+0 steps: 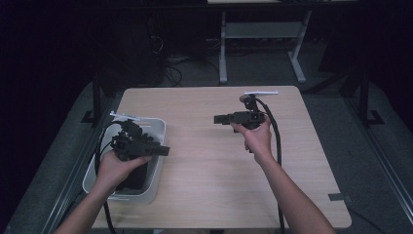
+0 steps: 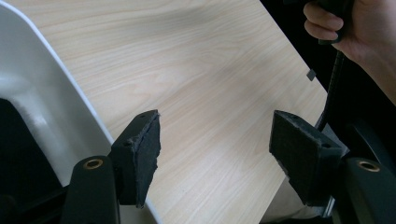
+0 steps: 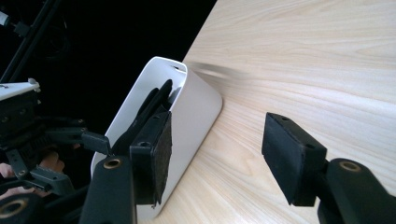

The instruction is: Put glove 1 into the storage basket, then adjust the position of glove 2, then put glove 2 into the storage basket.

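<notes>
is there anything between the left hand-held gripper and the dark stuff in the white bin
Nothing visible does. The left hand-held gripper is open, held over the white bin, jaws pointing across the table. The dark contents lie uncovered below the hand.

Probably a lab, dim room, bare wooden table (image 1: 209,161), floor cables (image 1: 170,68)

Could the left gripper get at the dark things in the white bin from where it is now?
Probably yes: the left gripper is open above the white bin, whose top is uncovered, with dark contents beneath.
</notes>
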`<action>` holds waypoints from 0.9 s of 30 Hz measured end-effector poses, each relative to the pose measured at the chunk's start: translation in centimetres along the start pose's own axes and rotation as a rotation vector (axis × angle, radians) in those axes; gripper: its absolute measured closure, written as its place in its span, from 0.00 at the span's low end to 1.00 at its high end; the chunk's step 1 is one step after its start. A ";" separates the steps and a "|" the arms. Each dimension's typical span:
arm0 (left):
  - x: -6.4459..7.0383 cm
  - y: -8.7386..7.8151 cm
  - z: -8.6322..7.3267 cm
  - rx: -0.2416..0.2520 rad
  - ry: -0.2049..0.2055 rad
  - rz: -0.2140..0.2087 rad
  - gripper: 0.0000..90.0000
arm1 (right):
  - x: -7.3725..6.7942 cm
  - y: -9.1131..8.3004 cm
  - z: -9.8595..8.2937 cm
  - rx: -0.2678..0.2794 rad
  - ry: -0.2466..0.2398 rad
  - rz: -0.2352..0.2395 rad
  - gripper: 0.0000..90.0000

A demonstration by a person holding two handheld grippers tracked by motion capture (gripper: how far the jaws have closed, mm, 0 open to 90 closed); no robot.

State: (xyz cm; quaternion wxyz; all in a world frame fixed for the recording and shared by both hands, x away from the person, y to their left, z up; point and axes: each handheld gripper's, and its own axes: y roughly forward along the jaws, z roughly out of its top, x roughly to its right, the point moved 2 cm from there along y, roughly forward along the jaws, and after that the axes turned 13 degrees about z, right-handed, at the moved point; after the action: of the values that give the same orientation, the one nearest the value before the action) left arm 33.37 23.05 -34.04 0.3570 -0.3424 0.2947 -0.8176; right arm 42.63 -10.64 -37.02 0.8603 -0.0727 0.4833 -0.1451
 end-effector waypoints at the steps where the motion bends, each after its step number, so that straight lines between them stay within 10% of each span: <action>1: 0.0 0.1 0.0 -0.003 0.002 -0.001 0.37 | 0.1 -0.1 0.0 0.000 0.005 -0.002 0.47; 27: 2.8 2.5 1.2 -0.030 0.065 -0.039 0.36 | 3.0 -5.4 -1.8 0.082 0.066 -0.022 0.47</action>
State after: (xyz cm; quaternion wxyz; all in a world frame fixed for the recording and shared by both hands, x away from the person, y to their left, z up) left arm 33.81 19.18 -34.17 0.3259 -0.3265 0.3119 -0.8306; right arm 41.60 -16.70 -38.98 0.8445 -0.0380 0.5042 -0.1764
